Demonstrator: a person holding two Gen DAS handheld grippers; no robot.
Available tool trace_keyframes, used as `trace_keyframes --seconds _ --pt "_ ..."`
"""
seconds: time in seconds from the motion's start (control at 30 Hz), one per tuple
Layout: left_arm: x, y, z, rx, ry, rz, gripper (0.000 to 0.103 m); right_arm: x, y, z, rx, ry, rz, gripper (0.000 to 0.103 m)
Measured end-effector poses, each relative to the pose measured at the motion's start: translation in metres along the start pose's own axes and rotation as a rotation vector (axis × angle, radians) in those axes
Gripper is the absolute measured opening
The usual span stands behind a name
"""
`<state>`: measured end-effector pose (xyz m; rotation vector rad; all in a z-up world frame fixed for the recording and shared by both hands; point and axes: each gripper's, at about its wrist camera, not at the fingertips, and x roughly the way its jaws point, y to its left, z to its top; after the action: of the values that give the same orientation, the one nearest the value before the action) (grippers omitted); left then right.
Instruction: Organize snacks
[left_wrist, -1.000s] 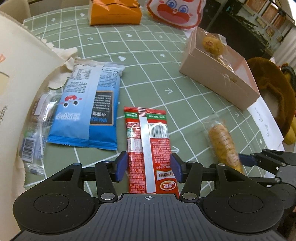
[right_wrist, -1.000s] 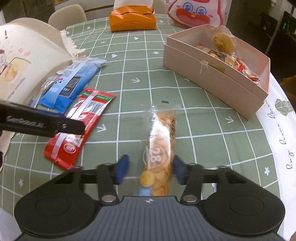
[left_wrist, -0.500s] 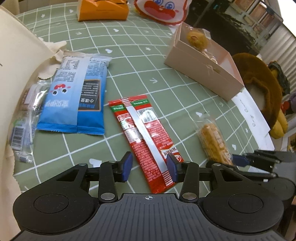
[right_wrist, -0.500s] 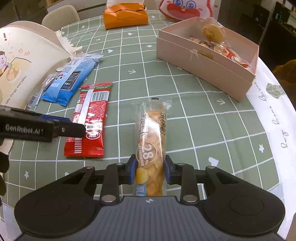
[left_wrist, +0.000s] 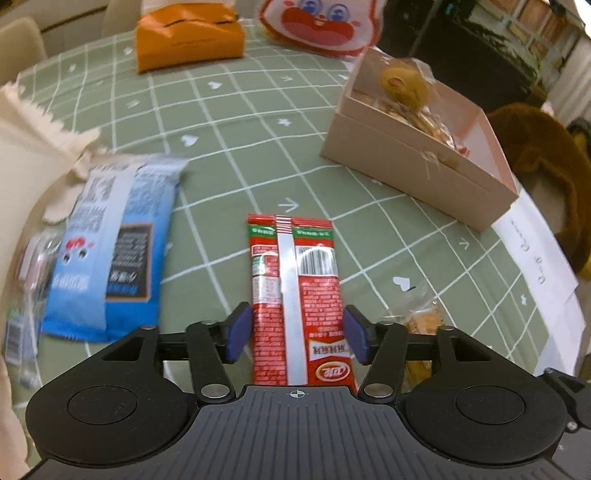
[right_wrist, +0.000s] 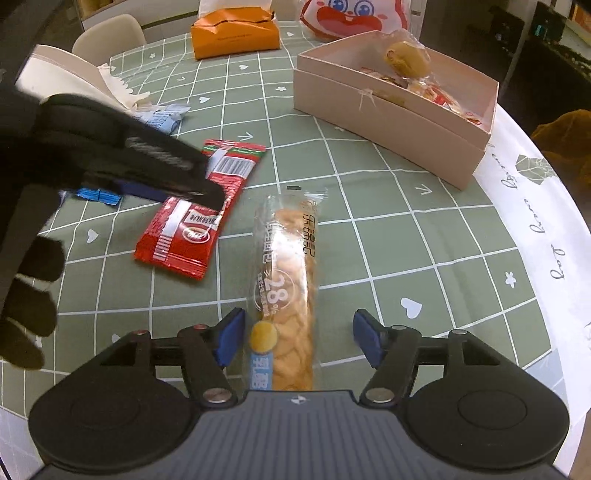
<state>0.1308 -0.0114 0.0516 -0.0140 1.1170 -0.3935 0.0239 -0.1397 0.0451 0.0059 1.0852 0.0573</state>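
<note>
A red snack packet (left_wrist: 295, 295) lies flat on the green checked tablecloth (left_wrist: 236, 155), seam side up. My left gripper (left_wrist: 297, 332) straddles its near end; its jaws are opening and the blue pads (left_wrist: 238, 332) stand just at the packet's edges. In the right wrist view the left gripper's fingers (right_wrist: 173, 173) cross over the red packet (right_wrist: 192, 225). A clear pack of golden biscuits (right_wrist: 291, 288) lies lengthwise between the pads of my right gripper (right_wrist: 299, 338). Those jaws are opening too, with a clear gap on the right side. The open pink box (right_wrist: 399, 110) holds several wrapped snacks.
A blue snack packet (left_wrist: 107, 251) and a cream paper bag (left_wrist: 22, 166) lie to the left. An orange bag (left_wrist: 188, 35) and a cartoon-face bag (left_wrist: 317, 22) sit at the far edge. A brown plush (left_wrist: 546, 166) is beyond the table's right edge. A black-gloved hand (right_wrist: 29, 295) holds the left gripper.
Both grippers' jaws have widened: the right one was pinching the biscuit pack and now stands apart from it. The left gripper shifted, and the red packet now lines up straight between its pads.
</note>
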Motion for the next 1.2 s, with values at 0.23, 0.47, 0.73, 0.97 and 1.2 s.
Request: trace_keyframes --seconds 0.23,0.47,0.73,0.97,1.2 --pt "0.005 -0.013 -0.001 0.055 -0.008 0.042 0.067 -0.002 -0.004 -0.004 -0.021 -0.014 0.015 0.064" --pt "0.001 -0.014 -0.008 0.107 -0.017 0.065 0.056 -0.002 -0.011 -0.004 -0.013 -0.028 0.013 0.062" --pt "-0.008 -0.010 -0.016 0.102 0.014 0.042 0.055 -0.002 -0.010 0.000 -0.047 -0.022 0.019 0.046" --pt "-0.012 -0.009 -0.018 0.084 0.050 0.039 0.054 0.001 -0.004 0.013 -0.061 0.009 0.045 0.030" --pt "-0.018 -0.003 -0.025 0.071 0.059 0.013 0.053 0.001 -0.002 0.014 -0.080 0.024 0.067 0.029"
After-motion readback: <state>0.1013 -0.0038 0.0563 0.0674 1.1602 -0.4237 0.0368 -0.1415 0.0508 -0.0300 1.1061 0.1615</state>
